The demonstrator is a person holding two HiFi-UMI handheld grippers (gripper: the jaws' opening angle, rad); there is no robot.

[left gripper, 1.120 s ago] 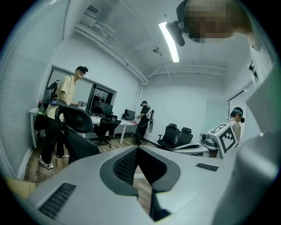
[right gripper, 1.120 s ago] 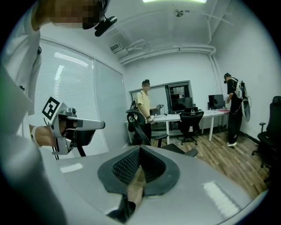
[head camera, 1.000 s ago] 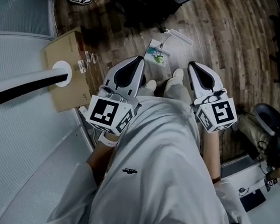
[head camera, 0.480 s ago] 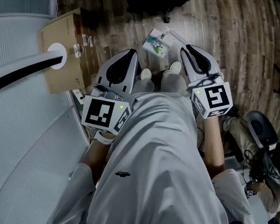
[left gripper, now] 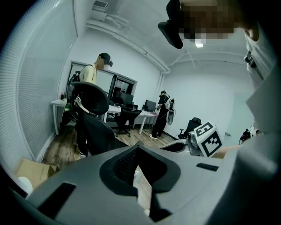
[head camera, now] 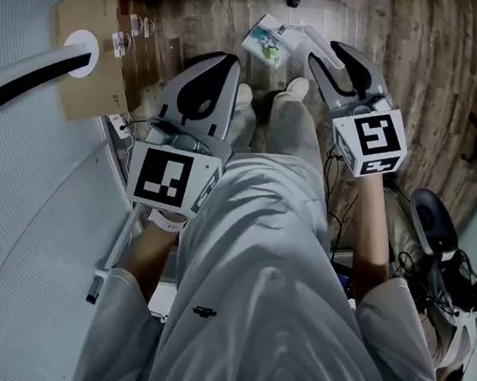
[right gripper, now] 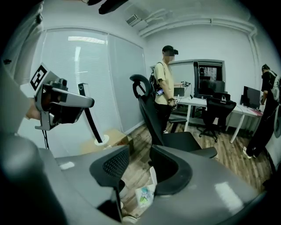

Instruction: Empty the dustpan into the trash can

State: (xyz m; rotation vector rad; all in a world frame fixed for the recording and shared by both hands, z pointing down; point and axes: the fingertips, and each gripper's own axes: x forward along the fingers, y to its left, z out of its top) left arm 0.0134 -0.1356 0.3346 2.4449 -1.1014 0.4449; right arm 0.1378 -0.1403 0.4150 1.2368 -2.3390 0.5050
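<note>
A small white dustpan (head camera: 265,40) with a green-printed packet in it lies on the wood floor just ahead of the person's feet, its handle (head camera: 310,44) pointing right. My left gripper (head camera: 227,62) hangs left of it, its tips meeting with nothing in them (left gripper: 138,149). My right gripper (head camera: 333,48) hovers over the handle; its jaws have just been opening and stand apart with nothing between them (right gripper: 140,154). Through that gap the dustpan (right gripper: 145,193) shows on the floor below. No trash can that I can make out is in view.
A cardboard box (head camera: 94,69) bearing a white disc and a black-and-white pole (head camera: 10,84) stands at the left by the blinds. A black office chair (right gripper: 164,127) is ahead. People stand at desks (right gripper: 206,103) beyond. Cables and shoes (head camera: 440,247) lie at the right.
Both grippers have sunk and moved forward, closer to the dustpan. The right gripper's jaws have gone from shut to apart. The left gripper's jaws look the same.
</note>
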